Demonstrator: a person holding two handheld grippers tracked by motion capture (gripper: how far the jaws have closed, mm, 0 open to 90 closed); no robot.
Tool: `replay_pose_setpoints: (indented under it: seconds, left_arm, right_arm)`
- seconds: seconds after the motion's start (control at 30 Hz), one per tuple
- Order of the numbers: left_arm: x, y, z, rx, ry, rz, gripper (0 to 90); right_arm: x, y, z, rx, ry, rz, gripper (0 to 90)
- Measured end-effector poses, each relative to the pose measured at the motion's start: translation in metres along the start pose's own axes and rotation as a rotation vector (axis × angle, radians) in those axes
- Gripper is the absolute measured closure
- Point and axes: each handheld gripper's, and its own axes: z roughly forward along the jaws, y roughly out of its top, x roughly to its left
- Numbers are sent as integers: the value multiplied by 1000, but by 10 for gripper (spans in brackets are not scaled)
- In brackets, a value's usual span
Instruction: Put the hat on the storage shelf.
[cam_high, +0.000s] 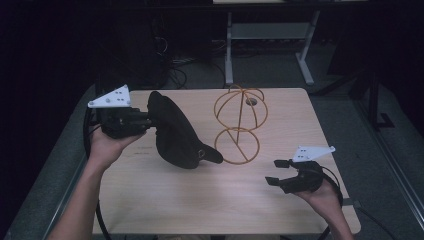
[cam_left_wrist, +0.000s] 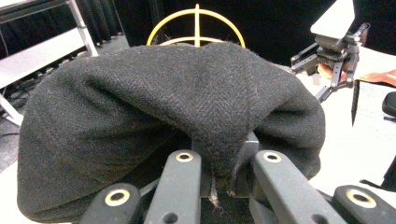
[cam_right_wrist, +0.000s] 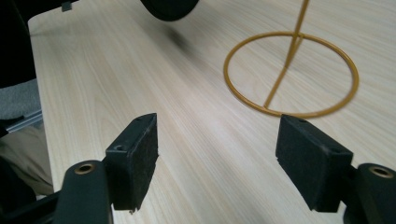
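Note:
A black cloth cap (cam_high: 175, 132) hangs lifted over the left half of the wooden table (cam_high: 200, 200), its brim end low toward the middle. My left gripper (cam_high: 148, 119) is shut on the cap's rear edge. In the left gripper view the cap (cam_left_wrist: 173, 107) bulges over the jaws, and the left gripper (cam_left_wrist: 222, 175) pinches a fold of the fabric. A gold wire hat stand (cam_high: 240, 125) rises at the table's centre, just right of the cap. My right gripper (cam_high: 274, 172) hovers open near the front right with nothing between its pads (cam_right_wrist: 133, 158), facing the stand's ring base (cam_right_wrist: 286, 69).
Behind the table stands a grey metal frame (cam_high: 228, 50), with cables (cam_high: 175, 75) on the dark floor. Bare wood (cam_right_wrist: 187, 93) lies between the right gripper and the stand. The table's right edge (cam_high: 340, 165) runs close to the right hand.

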Motion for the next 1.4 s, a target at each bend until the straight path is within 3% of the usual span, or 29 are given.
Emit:
replay_pose_setpoints:
  seconds: [0.3,0.67,1.07,1.3,1.4]
  left_arm:
    - [7,22,9,5,-24,16,836]
    - [11,45,26,25,-38,28,836]
    - [16,78,39,37,-50,70,836]
    - [19,101,53,30,-87,70,836]
    - [22,111,63,52,-94,66,835]
  right_arm:
    - [-11,-10,-8,0,-37,35,275]
    - [-26,-20,-25,-56,-75,87,273]
    - [-27,-21,-28,-57,-111,82,273]
    - [-28,-20,-32,-79,-129,88,273]
    - [-30,-21,-32,-81,-138,91,273]
